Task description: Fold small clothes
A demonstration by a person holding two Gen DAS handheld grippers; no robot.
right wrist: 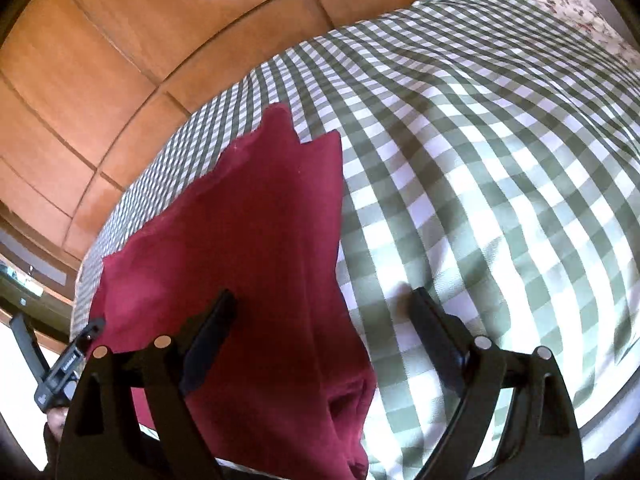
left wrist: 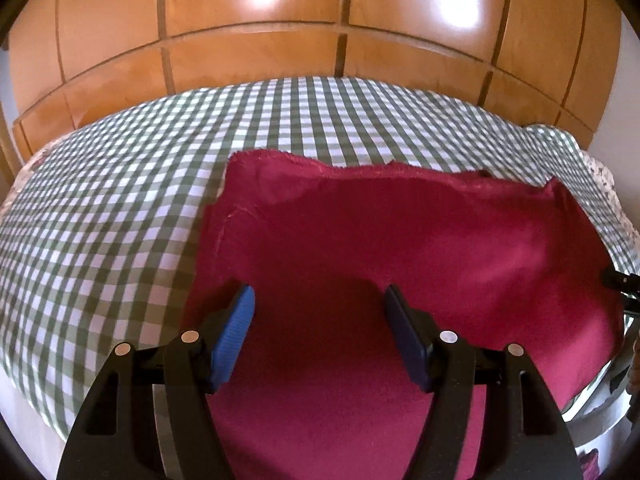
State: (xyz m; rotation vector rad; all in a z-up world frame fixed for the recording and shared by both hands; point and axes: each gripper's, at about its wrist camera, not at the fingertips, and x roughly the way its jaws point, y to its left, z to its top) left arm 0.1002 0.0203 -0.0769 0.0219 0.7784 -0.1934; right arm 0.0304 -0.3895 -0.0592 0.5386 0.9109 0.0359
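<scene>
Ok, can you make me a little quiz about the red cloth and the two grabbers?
1. True or false: the left gripper is squeezing the red cloth.
2. What is the red cloth lying on? A) bare wooden floor B) checked sheet C) a chair
3. Fill in: the right gripper has its jaws ____, one finger over the cloth's edge and the other over the sheet.

Key
1. False: its jaws stand apart above the cloth, gripping nothing.
2. B
3. open
</scene>
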